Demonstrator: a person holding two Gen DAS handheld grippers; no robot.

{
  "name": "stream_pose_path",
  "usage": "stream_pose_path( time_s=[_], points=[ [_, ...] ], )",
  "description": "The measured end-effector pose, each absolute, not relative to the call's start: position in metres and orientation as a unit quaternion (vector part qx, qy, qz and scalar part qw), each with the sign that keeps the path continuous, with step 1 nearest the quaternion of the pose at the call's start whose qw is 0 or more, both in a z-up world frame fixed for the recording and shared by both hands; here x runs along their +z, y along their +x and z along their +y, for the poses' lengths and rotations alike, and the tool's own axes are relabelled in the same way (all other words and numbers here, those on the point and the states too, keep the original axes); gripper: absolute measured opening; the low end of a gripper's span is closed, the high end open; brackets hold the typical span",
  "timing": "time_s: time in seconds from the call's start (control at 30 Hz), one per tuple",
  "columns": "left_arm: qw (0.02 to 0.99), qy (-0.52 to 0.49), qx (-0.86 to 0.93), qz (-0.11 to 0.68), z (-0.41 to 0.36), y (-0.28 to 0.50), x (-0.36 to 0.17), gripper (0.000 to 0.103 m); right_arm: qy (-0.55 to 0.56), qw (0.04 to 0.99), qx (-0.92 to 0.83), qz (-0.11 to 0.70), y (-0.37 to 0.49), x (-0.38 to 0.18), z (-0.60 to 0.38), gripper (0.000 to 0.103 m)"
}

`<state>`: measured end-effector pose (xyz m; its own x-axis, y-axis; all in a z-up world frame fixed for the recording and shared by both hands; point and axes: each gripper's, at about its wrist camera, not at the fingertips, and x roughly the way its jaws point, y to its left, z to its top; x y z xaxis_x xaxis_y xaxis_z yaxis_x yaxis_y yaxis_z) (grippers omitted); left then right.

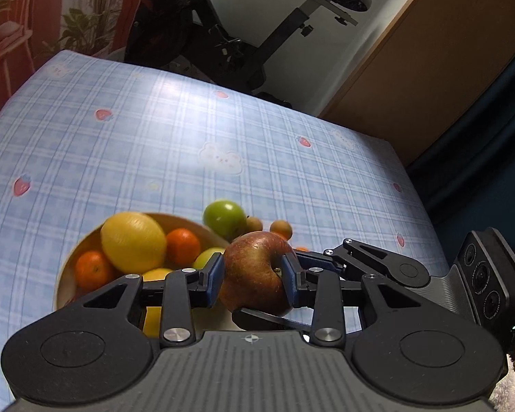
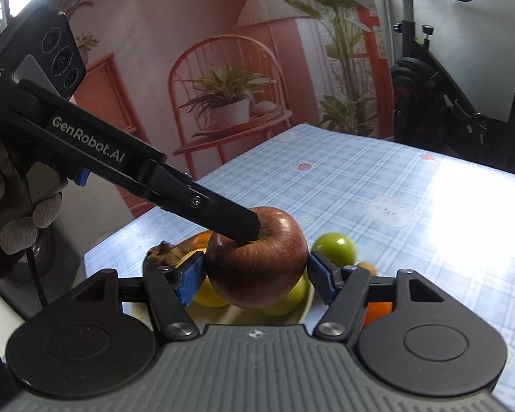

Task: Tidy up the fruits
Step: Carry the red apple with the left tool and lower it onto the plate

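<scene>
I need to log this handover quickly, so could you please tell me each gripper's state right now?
Left gripper: closed on the red apple.
Right gripper: open around the same apple; one pad touches, the other stands clear.

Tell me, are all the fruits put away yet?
Not yet. The wooden bowl already holds a lemon and oranges. In hand: the left hand-held gripper is shut on the red apple; the right hand-held gripper sits around it, one pad apart. Left: the green apple and small orange fruit wait on the tablecloth.
</scene>
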<state>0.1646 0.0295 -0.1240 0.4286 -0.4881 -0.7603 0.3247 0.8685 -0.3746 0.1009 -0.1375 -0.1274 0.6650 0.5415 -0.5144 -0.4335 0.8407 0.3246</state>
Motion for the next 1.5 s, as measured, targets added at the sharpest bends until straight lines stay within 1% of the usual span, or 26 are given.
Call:
stream_pose_path(
  time_s=[0.2, 0.47, 0.77, 1.07, 1.23, 1.3, 1.4, 1.5],
  points=[
    [0.842, -0.105, -0.215, 0.484, 0.066, 0.130, -0.139, 0.038, 0.052, 0.884, 0.305, 0.351, 0.090, -0.134, -0.095, 0.067],
    [0.844, -0.095, -0.198, 0.489, 0.090, 0.115, -0.157, 0.038, 0.033, 0.853, 0.330, 0.404, 0.102, -0.149, -0.064, 0.067],
    [0.849, -0.106, -0.189, 0.481, 0.117, 0.102, -0.169, 0.038, -0.003, 0.848, 0.337, 0.408, 0.106, -0.157, -0.039, 0.067],
    [0.860, -0.094, -0.184, 0.467, 0.116, 0.101, -0.170, 0.039, -0.002, 0.853, 0.335, 0.399, 0.107, -0.162, -0.036, 0.067],
    [0.868, -0.082, -0.174, 0.458, 0.114, 0.099, -0.171, 0.044, -0.001, 0.855, 0.332, 0.398, 0.106, -0.162, -0.036, 0.067],
    [0.868, -0.089, -0.171, 0.458, 0.116, 0.099, -0.172, 0.050, 0.005, 0.855, 0.327, 0.401, 0.105, -0.161, -0.037, 0.067],
    [0.874, -0.083, -0.162, 0.451, 0.117, 0.097, -0.173, 0.054, 0.028, 0.859, 0.324, 0.394, 0.100, -0.159, -0.047, 0.067],
    [0.874, -0.088, -0.160, 0.450, 0.118, 0.096, -0.174, 0.054, 0.047, 0.865, 0.315, 0.388, 0.093, -0.154, -0.059, 0.067]
  ],
)
